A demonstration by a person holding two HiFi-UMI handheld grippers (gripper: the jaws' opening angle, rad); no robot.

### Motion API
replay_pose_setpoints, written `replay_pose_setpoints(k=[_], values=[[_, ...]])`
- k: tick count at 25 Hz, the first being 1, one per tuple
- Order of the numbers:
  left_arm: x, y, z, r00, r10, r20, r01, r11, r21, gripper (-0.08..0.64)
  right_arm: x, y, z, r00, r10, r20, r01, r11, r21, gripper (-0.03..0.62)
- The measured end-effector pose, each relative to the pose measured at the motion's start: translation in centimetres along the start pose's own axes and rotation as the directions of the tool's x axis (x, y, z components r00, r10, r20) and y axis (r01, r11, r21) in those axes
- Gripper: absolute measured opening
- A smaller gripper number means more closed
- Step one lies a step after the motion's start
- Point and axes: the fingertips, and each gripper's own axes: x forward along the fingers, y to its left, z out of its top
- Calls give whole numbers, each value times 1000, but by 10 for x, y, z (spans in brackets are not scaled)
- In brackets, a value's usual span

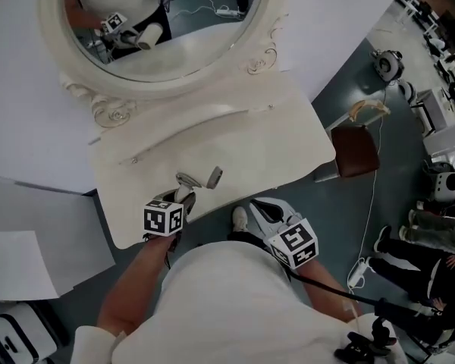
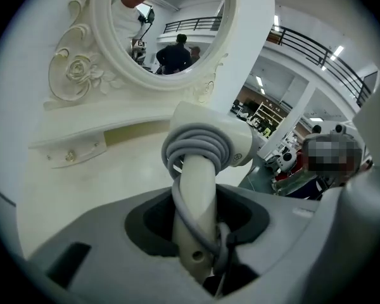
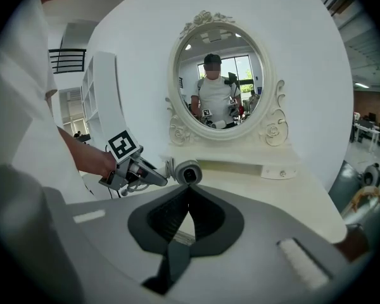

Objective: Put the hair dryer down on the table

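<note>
Gripping white cord-wrapped plastic hair dryer (image 2: 212, 141) in left gripper (image 2: 195, 236), seemingly just above cream ornate dressing table (image 1: 243, 146); right gripper (image 3: 187, 192) clenched, empty.

Held item: white plastic hair dryer (image 2: 223, 139), handle upright, barrel pointing right, gripped at the handle by the grey jaws of the left gripper (image 2: 199, 246). 
Grey cord (image 2: 195, 145): coiled round the handle's top. 
Cream dressing table (image 2: 95, 185): beneath the dryer; contact cannot be told. 
Oval mirror (image 2: 171, 30): at the back, in a carved cream frame (image 2: 82, 71) bearing a rose. 
Small drawer knob (image 2: 69, 156): at left.
</note>
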Motion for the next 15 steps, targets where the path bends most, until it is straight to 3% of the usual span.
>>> replay_pose_setpoints(k=[15], values=[[162,2,81,986,119,-116,-115,992,48,162,-13,-158,-6,1000,-15,-24,16,998,60,0]])
